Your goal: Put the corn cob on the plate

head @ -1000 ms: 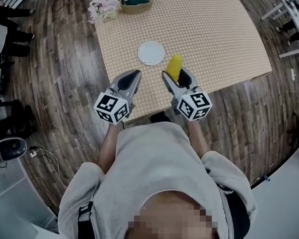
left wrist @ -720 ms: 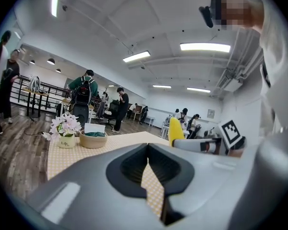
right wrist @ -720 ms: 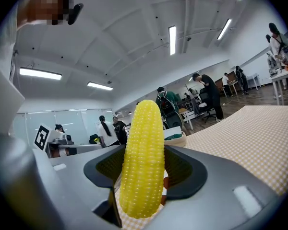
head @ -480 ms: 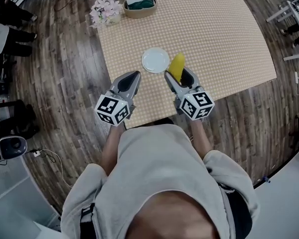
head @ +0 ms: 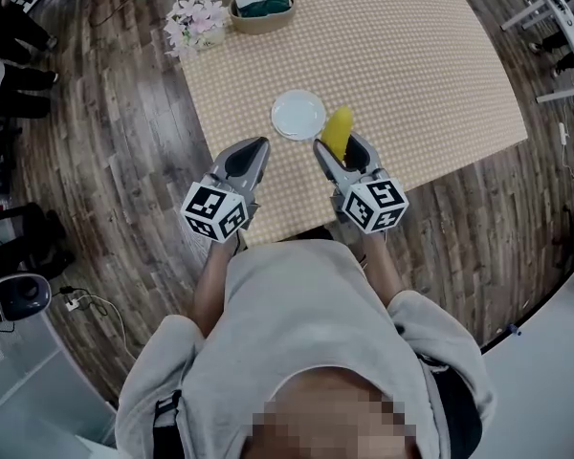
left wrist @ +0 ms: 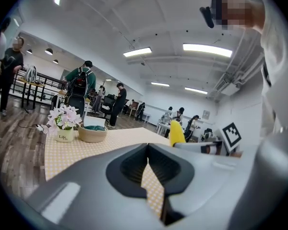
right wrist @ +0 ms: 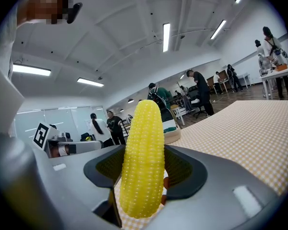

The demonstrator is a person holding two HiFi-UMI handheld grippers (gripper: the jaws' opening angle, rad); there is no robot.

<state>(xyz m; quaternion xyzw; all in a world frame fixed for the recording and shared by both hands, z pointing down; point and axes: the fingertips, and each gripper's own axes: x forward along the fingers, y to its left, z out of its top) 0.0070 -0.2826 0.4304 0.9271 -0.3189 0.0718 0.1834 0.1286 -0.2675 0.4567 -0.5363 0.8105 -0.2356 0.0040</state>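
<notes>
While the right gripper [head: 342,151] hangs over the near edge of the table with the beige checked cloth [head: 411,65], we note its jaws clenched on the yellow, knobbly corn cob [head: 336,130]. In the right gripper view the cob [right wrist: 143,162] stands nearly upright between the two pads, its blunt tip well above them and its lower end just below. The small round white plate [head: 298,115] lies bare on the cloth, nearer the table's left edge than its right and a little in from the near edge. From the head view the cob's upper end shows just beside the plate's right rim, not over it. The left gripper [head: 253,151] is held near the same edge, to the left of the plate, its jaws drawn together with nothing between them. At the far left corner sit a pot of pale flowers [head: 196,17] and a tan basket [head: 261,6], well apart from the work. We judge the step in hand to be the carry: cob grasped, plate not yet reached. The next move calls for a short shift leftward over the plate's middle, then tipping the cob towards lying flat and lowering it before the jaws part, since a rounded cob let go upright would likely topple and roll off the shallow rim.
</notes>
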